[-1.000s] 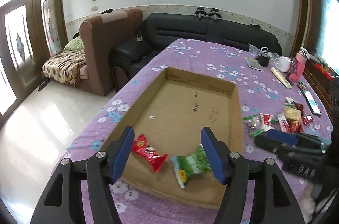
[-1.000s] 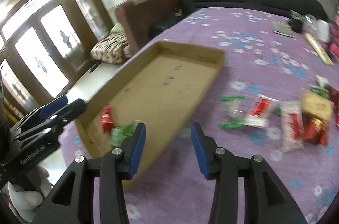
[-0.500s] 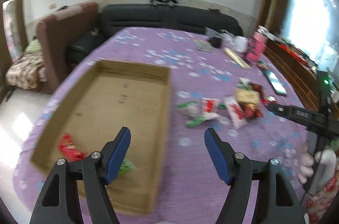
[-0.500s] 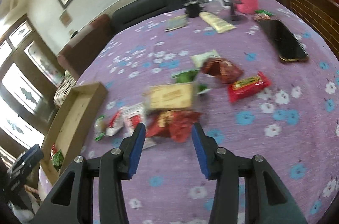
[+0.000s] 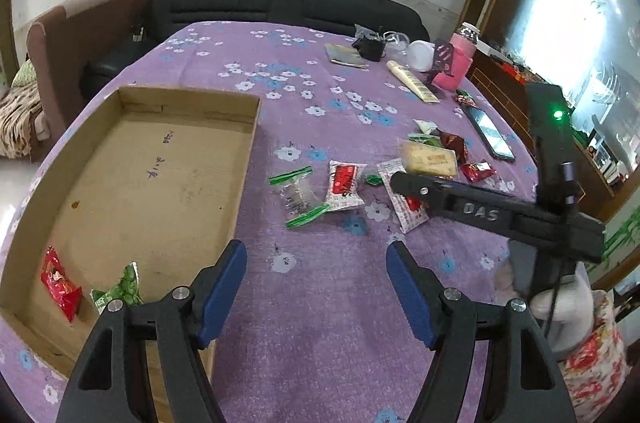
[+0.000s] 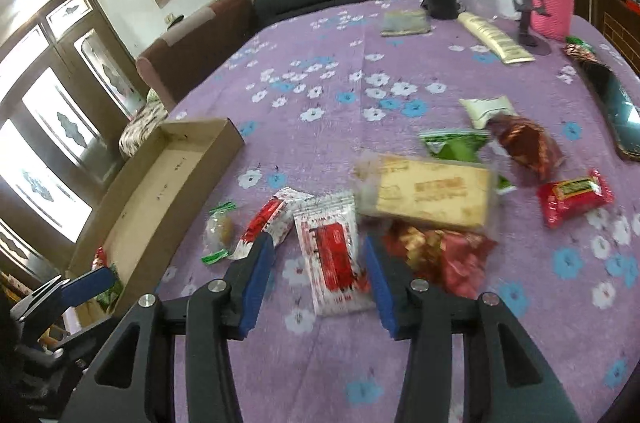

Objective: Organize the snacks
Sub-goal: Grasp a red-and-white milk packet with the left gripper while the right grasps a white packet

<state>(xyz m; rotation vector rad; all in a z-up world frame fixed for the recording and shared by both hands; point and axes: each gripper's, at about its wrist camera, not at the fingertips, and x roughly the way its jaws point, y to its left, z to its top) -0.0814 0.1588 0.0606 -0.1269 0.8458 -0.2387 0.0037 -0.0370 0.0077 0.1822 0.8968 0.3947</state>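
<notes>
- Purple flowered cloth covers the tabletop, with a black sofa behind it.
- Cardboard box lies on the left part, holding a red packet and a green packet in its near corner.
- Snack pile sits well right of the box, a phone beyond it.
- Left tongs are spread over bare cloth beside the box.
- Right tongs are spread around a white-and-red sachet, not pinching it.
</notes>
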